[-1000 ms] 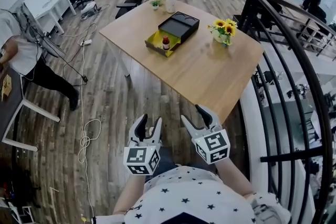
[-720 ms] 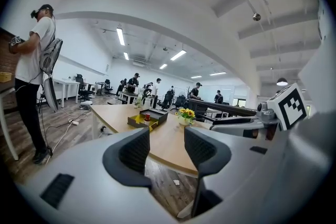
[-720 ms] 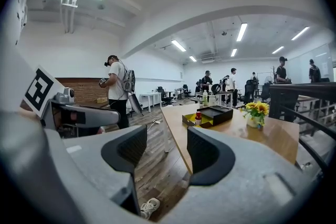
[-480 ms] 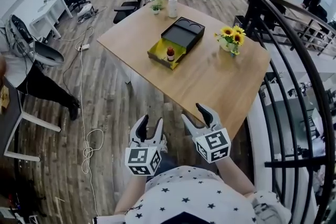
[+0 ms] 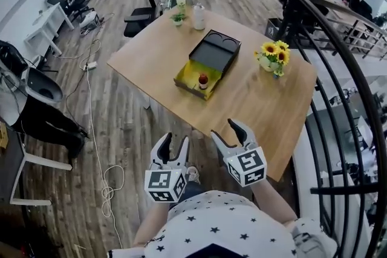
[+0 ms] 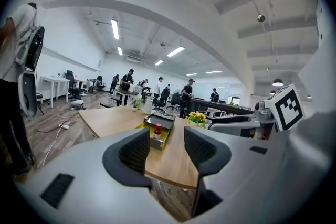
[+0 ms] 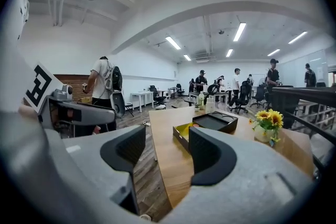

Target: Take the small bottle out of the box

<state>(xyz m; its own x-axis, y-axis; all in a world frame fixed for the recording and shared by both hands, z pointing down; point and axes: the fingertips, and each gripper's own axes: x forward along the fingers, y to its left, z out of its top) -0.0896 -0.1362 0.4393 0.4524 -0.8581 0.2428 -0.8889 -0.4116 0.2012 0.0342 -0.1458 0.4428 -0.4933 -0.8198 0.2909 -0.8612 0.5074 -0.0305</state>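
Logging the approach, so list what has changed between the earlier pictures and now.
The person has walked toward the table, which now sits nearer in the head view; the left tool and right tool came along. The right tool's jaws have just been opening, nothing between them. Unchanged: small bottle upright in the box, both tools empty.

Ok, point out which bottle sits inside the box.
The small red-capped bottle, in the yellow box; the white bottle and clear bottle stand on the tabletop.
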